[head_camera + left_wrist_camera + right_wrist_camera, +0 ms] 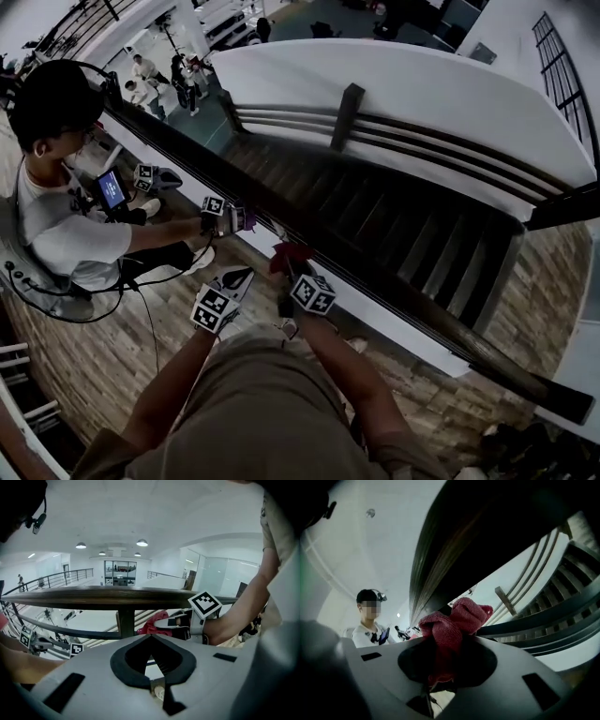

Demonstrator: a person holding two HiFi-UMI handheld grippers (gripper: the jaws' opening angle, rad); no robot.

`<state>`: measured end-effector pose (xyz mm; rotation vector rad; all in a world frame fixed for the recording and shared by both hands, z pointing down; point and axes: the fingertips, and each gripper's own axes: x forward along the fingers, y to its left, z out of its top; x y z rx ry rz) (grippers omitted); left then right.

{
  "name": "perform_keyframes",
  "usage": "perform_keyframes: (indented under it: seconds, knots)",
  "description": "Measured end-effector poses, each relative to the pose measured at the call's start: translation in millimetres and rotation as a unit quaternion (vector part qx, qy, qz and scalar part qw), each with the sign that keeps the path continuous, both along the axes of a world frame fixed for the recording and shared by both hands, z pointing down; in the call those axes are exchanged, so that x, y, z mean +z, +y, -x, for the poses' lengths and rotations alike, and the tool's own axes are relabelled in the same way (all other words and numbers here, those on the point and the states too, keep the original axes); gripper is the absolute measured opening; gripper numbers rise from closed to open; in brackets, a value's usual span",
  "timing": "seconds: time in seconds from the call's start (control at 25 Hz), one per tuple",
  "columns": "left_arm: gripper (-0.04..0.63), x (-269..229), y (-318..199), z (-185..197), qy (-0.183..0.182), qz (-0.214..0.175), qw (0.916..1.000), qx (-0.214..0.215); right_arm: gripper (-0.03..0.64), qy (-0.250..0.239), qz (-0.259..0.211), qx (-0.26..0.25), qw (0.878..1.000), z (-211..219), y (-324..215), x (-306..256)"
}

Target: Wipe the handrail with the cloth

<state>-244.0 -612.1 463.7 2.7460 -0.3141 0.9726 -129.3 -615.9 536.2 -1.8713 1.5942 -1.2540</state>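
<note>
no text, number or brand is legible. cubes [312, 293] on the left gripper [237, 277] and right gripper [283, 270] carry only black-and-white square patterns; a phone screen [112, 188] is too small.

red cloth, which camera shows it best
The right gripper view: the red cloth fills the centre, bunched and clamped in the tongs of the right gripper, weave visible. The head view shows only a small red patch; the left gripper view, a scrap beside that gripper.
</note>
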Motion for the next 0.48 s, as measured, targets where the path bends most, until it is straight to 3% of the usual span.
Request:
perform_keyframes:
  seconds: [0.12,0.48]
  knots:
    - [0.017,-11,-5,7,-0.005,-0.001,1.0000,0.007,0.097,-0.008,-0.038,0.052,0.998,-13,-19,-10]
    - [0.017,-13,1,7,-0.026,-0.014,0.9994,0.016,0.097,0.041,-0.076,0.053,0.995,-20,-51,-6]
